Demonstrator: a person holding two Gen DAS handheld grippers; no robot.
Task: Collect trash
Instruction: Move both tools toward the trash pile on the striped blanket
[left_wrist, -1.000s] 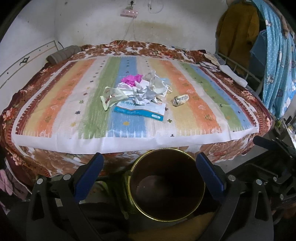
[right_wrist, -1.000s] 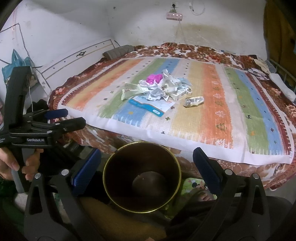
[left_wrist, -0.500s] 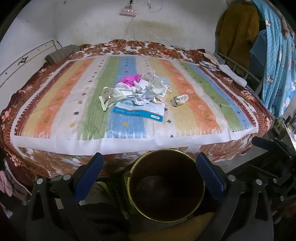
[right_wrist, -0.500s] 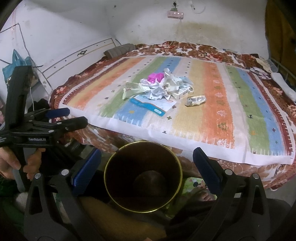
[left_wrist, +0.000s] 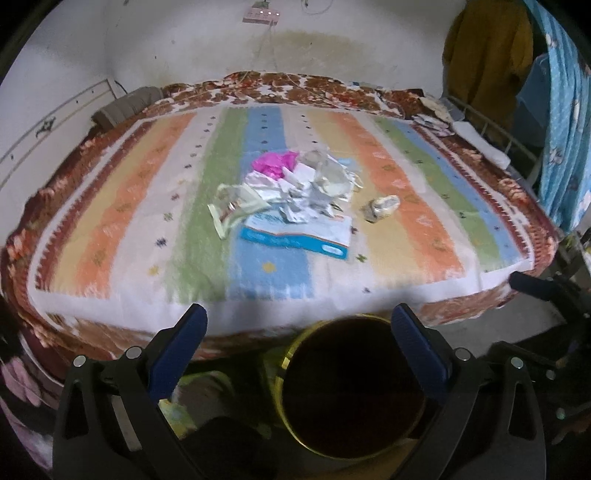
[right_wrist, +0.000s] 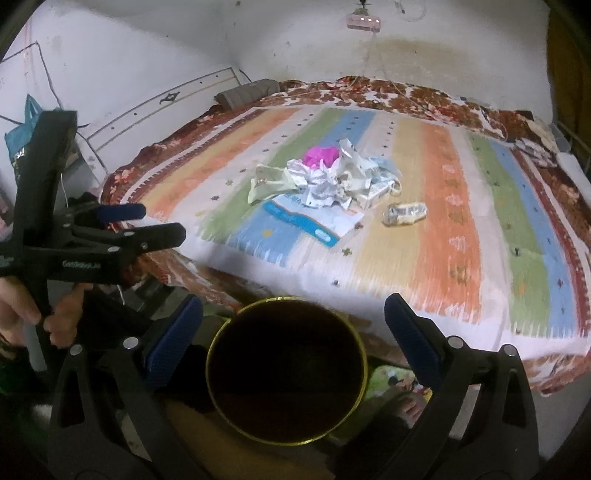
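A pile of crumpled paper trash (left_wrist: 295, 188) (right_wrist: 332, 179) lies mid-bed on a striped blanket (left_wrist: 129, 206), with a pink wad (left_wrist: 275, 162), a blue-and-white flat packet (left_wrist: 295, 236) (right_wrist: 306, 219) and a separate crumpled wrapper (left_wrist: 382, 206) (right_wrist: 404, 214) to its right. A dark round bin with a gold rim (left_wrist: 351, 387) (right_wrist: 286, 376) stands on the floor below the bed's near edge. My left gripper (left_wrist: 299, 321) is open and empty above the bin. My right gripper (right_wrist: 293, 310) is open and empty too. The left gripper also shows from the side in the right wrist view (right_wrist: 159, 225).
A floral bedspread edge (left_wrist: 92, 343) hangs under the blanket. A grey roll (left_wrist: 122, 107) lies at the far left corner. Blue dotted cloth (left_wrist: 561, 110) and a yellow garment (left_wrist: 487, 55) hang at the right. A power strip (left_wrist: 260, 14) is on the wall.
Both grippers have risen and moved forward toward the bed; the bin sits lower in both views and the trash pile looks nearer. The jaws stay open.
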